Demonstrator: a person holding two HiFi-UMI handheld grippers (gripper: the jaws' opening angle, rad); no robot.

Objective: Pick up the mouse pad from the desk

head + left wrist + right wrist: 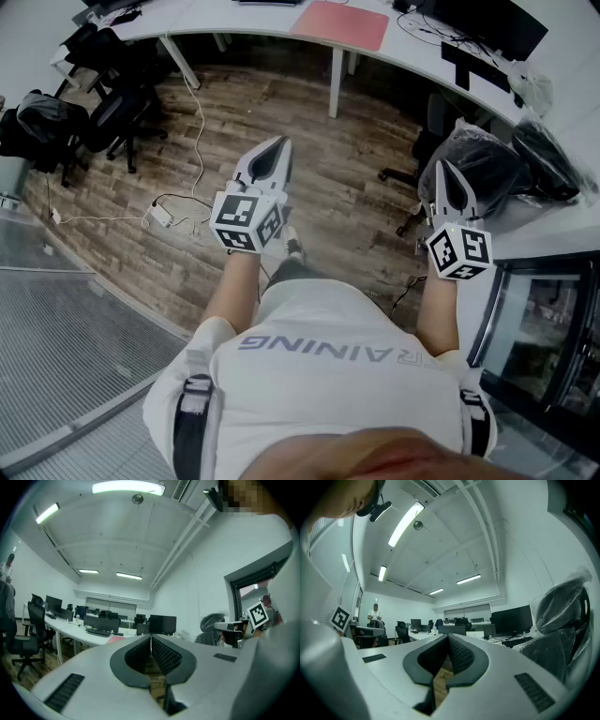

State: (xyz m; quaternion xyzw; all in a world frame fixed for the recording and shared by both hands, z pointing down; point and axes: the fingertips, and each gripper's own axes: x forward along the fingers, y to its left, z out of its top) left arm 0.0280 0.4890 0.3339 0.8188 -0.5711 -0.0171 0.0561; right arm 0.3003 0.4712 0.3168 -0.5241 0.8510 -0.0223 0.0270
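Wood floor (281,141), with a metal grate (66,328) near left. One long white desk (412,56) runs across the far side.

Person in a white shirt (328,366) at near centre. Grey print on the shirt is upside down to the head camera; the letters "RAINING" are legible.

Chairs: two black ones (108,117) far left, and two wrapped in plastic (483,164) on the right. One dark monitor (492,21) stands at the desk's far right end.

Mouse pad (339,23): one, pink, lying flat on the far desk, left of the monitor and well apart from both grippers.

Left gripper (280,142): held level over the floor, jaws fully together, nothing between the pads. Right gripper (440,165): level beside the wrapped chairs, jaws also fully together, holding nothing. Each carries one marker cube, two in all.

One white power strip (159,215) lies on the floor to the left, its cable trailing toward the desk.
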